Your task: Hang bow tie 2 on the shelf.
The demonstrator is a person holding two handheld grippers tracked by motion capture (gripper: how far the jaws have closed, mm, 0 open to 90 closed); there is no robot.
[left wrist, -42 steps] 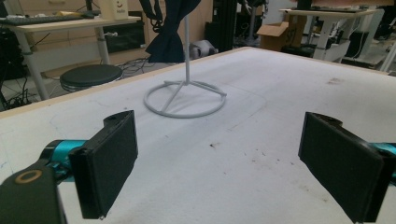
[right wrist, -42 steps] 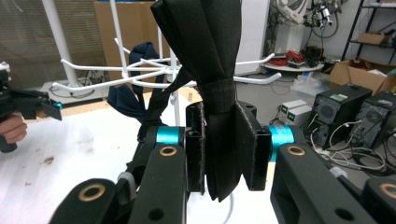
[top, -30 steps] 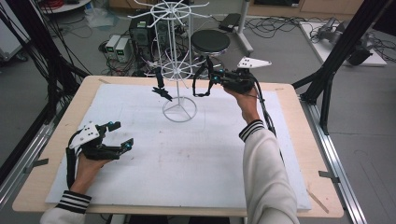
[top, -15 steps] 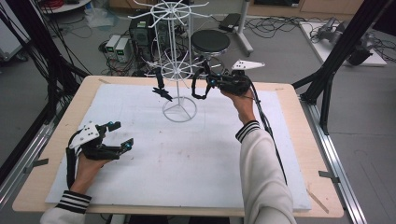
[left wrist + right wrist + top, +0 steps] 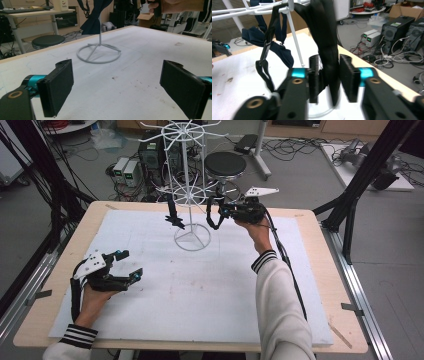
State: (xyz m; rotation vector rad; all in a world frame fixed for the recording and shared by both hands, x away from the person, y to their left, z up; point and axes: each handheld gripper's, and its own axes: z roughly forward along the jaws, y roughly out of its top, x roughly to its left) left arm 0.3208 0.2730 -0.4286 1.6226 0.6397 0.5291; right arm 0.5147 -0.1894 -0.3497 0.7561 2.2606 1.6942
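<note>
At the left of the high view, the left tongs (image 5: 125, 265) rest low over the white mat (image 5: 150, 310) that covers the desk (image 5: 320, 270), near its front left corner. Their jaws stand wide apart with nothing between them; in the left gripper view the two black pads frame bare mat, with the round base of the white wire rack (image 5: 99, 52) farther off.

The rack (image 5: 191, 195) stands upright near the far middle of the desk. A dark blue bow tie (image 5: 174, 218) hangs from one of its lower arms, on the left side of the pole and clear of the mat.

Right of the pole, a black strap (image 5: 214, 215) hangs from another lower arm as a loop. The right tongs (image 5: 222, 211) are level with it, held out at the end of a sleeved arm. In the right gripper view the strap (image 5: 327, 57) runs down between the two pads; the jaws have just been opening a little, standing narrow with a small gap at the right pad, so they no longer pinch it.
</note>
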